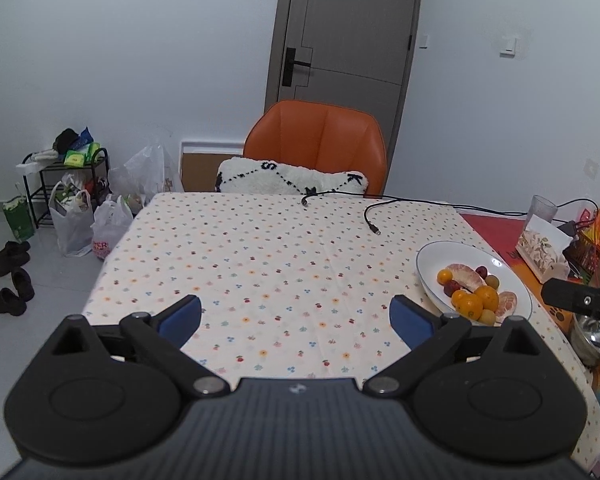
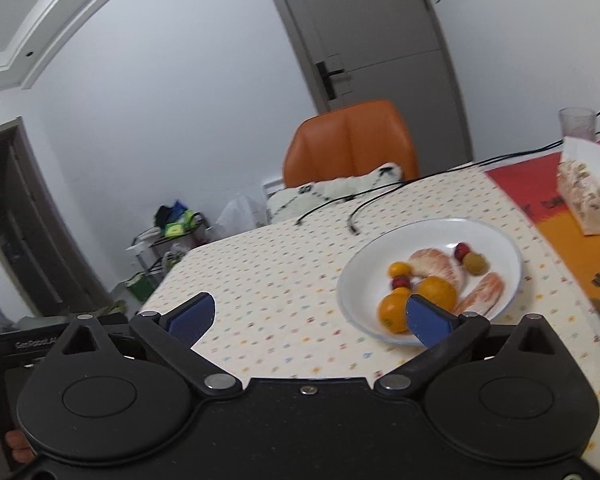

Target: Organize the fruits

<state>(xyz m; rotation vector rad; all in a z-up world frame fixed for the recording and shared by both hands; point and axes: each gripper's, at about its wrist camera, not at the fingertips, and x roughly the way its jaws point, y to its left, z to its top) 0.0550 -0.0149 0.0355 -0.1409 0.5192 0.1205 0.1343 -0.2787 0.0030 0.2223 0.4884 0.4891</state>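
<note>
A white plate (image 1: 436, 254) stands on the right part of the dotted tablecloth (image 1: 260, 248). It holds oranges (image 1: 486, 297), peeled pomelo segments (image 1: 465, 274), small red fruits (image 1: 481, 270) and small yellow-green ones (image 1: 492, 281). My left gripper (image 1: 296, 308) hovers open over bare cloth left of the plate, nothing between its blue pads. In the right wrist view the plate (image 2: 380, 256) lies just ahead and to the right. My right gripper (image 2: 310, 302) is open and empty; its right pad (image 2: 424, 320) overlaps an orange (image 2: 392, 312) at the plate's near rim.
Two black cables (image 1: 380, 208) lie across the table's far side. An orange chair (image 1: 320, 140) with a white cushion (image 1: 292, 178) stands behind it. A tissue box (image 1: 540, 250), a glass (image 1: 542, 208) and a metal pot (image 1: 592, 336) crowd the right side. Bags and shoes sit on the floor at left.
</note>
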